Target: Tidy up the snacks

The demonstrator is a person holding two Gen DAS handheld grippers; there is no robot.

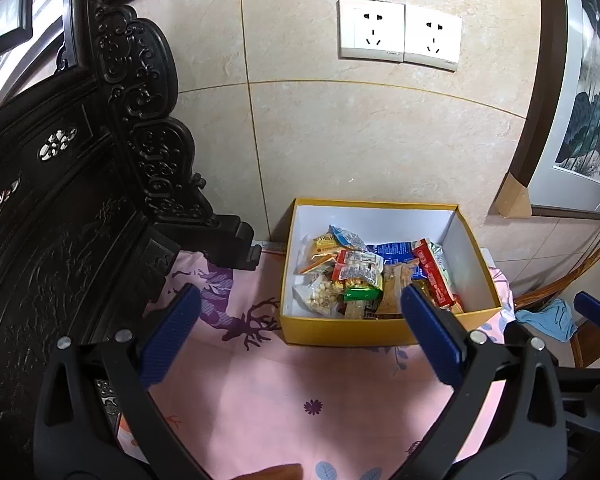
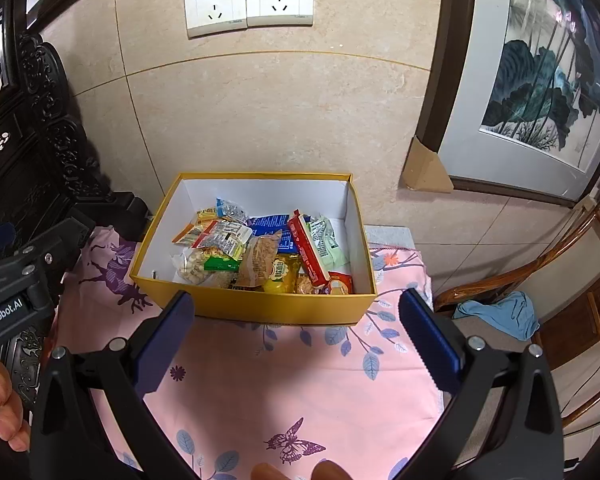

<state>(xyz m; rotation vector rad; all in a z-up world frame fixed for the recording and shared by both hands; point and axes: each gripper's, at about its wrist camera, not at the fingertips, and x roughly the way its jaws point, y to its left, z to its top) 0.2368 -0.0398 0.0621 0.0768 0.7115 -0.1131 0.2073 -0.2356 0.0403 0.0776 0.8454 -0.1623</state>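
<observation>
While both grippers hang empty with jaws spread wide, the yellow box (image 2: pixel 256 304) of snacks (image 2: pixel 260 248) sits on the pink-clothed desk (image 2: pixel 300 380), straight ahead of the right gripper (image 2: pixel 296 340). From the left gripper (image 1: pixel 300 332) it lies ahead and rightward, so the right looks better placed.

Even indoor light, soft shadows (fisheye bends edges), sharp focus.
</observation>
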